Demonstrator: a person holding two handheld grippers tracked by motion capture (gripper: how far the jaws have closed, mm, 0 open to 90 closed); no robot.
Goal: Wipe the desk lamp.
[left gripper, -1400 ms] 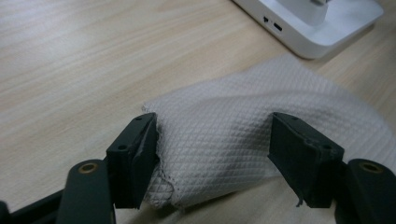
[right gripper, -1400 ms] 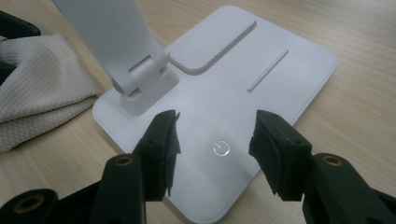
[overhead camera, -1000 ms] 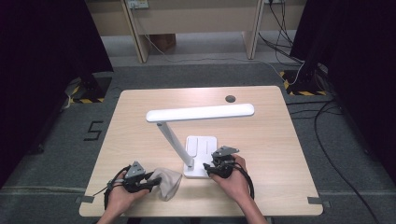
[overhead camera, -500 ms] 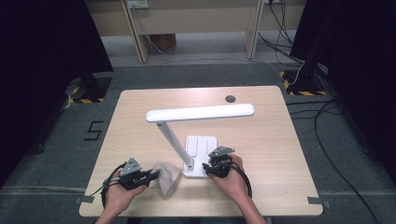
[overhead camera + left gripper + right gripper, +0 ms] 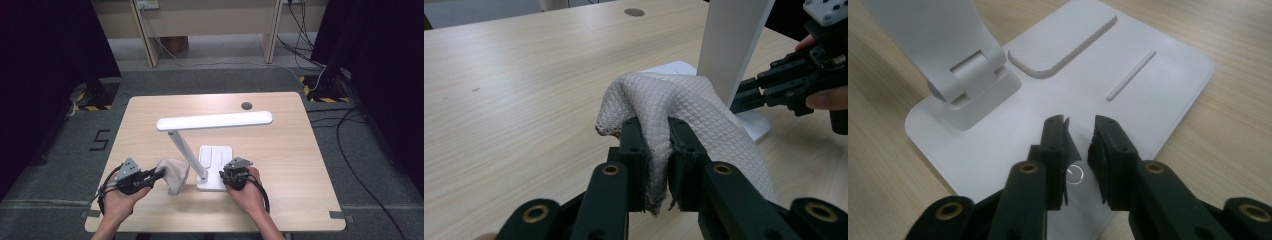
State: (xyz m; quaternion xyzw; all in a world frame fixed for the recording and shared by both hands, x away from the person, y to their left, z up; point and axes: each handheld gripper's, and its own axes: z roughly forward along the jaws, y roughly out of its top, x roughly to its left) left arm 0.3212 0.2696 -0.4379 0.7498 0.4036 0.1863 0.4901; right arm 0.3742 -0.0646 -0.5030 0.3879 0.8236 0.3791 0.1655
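While the left tool (image 5: 655, 150) is clenched on a white quilted cloth (image 5: 674, 107) just left of the white desk lamp's slanted stem (image 5: 186, 152), the right tool (image 5: 1079, 135), slightly parted and empty, is held over the lamp's flat base (image 5: 1158, 65).

Black cables (image 5: 345, 135) trail over grey floor (image 5: 380, 165) beside yellow-black hazard tape (image 5: 320, 99).

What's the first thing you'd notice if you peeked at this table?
A tall white desk lamp stands mid-table, its long head stretched sideways above the wood. At the front left, the left gripper pinches a bumpy white cloth right beside the lamp's slanted post. The right gripper hovers over the lamp's flat base, jaws slightly apart.
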